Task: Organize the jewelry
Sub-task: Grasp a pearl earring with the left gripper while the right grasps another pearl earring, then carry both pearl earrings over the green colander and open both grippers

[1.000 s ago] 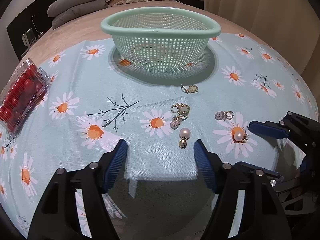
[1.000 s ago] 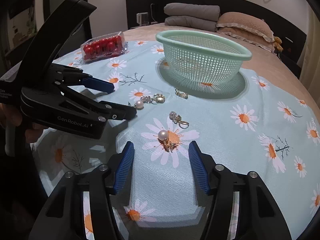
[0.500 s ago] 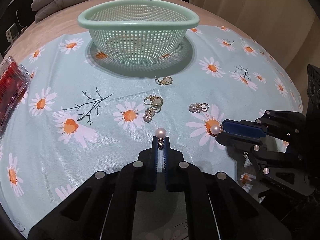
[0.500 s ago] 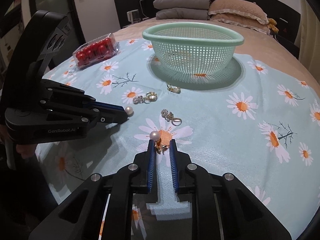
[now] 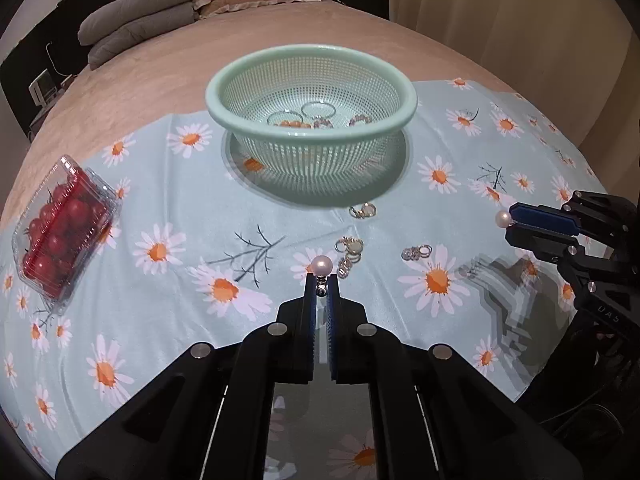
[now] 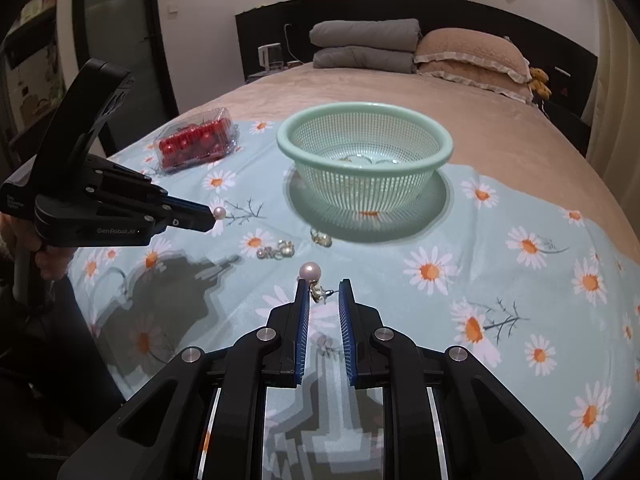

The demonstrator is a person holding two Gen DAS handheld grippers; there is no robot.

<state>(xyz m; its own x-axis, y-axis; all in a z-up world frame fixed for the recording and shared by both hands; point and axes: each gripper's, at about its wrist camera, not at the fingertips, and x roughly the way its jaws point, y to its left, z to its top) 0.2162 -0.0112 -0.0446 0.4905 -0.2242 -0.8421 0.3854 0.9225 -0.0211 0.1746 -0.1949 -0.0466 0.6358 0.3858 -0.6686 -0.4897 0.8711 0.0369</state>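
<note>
My left gripper (image 5: 321,285) is shut on a pearl earring (image 5: 321,266), lifted above the daisy cloth; in the right wrist view the same gripper (image 6: 210,214) shows at the left with its pearl (image 6: 219,212) at the tip. My right gripper (image 6: 322,290) is shut on a second pearl earring (image 6: 310,271), its gold stud pinched between the pads; in the left wrist view it is the right gripper (image 5: 510,226) at the right edge with its pearl (image 5: 502,219). A mint green basket (image 5: 312,92) (image 6: 364,128) ahead holds several pieces. Three loose pieces (image 5: 350,246) lie on the cloth.
A clear box of red cherry tomatoes (image 5: 60,224) (image 6: 196,144) sits at the left of the daisy cloth (image 5: 160,312). Pillows and folded blankets (image 6: 364,46) lie at the bed's far end. A hand (image 6: 48,256) holds the left gripper's handle.
Both grippers went from open to shut, each on a pearl earring, then rose off the cloth with it. The basket's inside has come into sight.
</note>
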